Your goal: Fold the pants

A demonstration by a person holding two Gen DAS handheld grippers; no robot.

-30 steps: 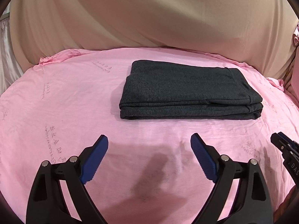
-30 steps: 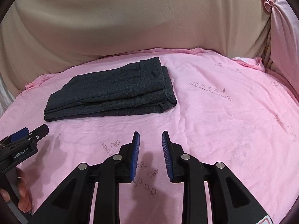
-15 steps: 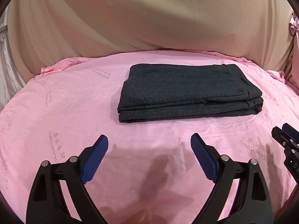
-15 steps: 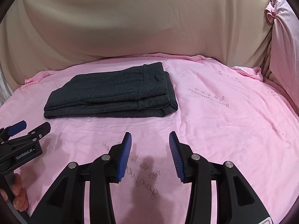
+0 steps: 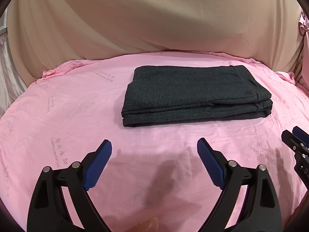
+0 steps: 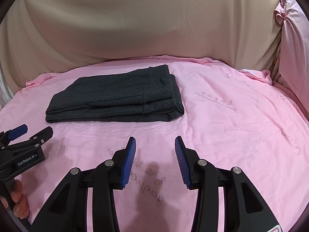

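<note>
Left tongs [image 5: 154, 149]: jaws spread wide above the sheet, nothing between them; handles cut off at the frame's bottom edge.
Right tongs [image 6: 155, 148]: jaws partly apart, empty; in the left view only their tips show at the right edge.
Hand [image 6: 18, 203]: a few fingers on the left tongs' grip, the rest out of frame.
Pants [image 5: 195, 94]: dark grey, folded into a flat stack, well apart from both tongs; inner layers hidden.
Sheet [image 5: 67, 106]: pink, wrinkled, its printed writing too faint to read.
Backdrop [image 6: 135, 29]: beige cloth.
</note>
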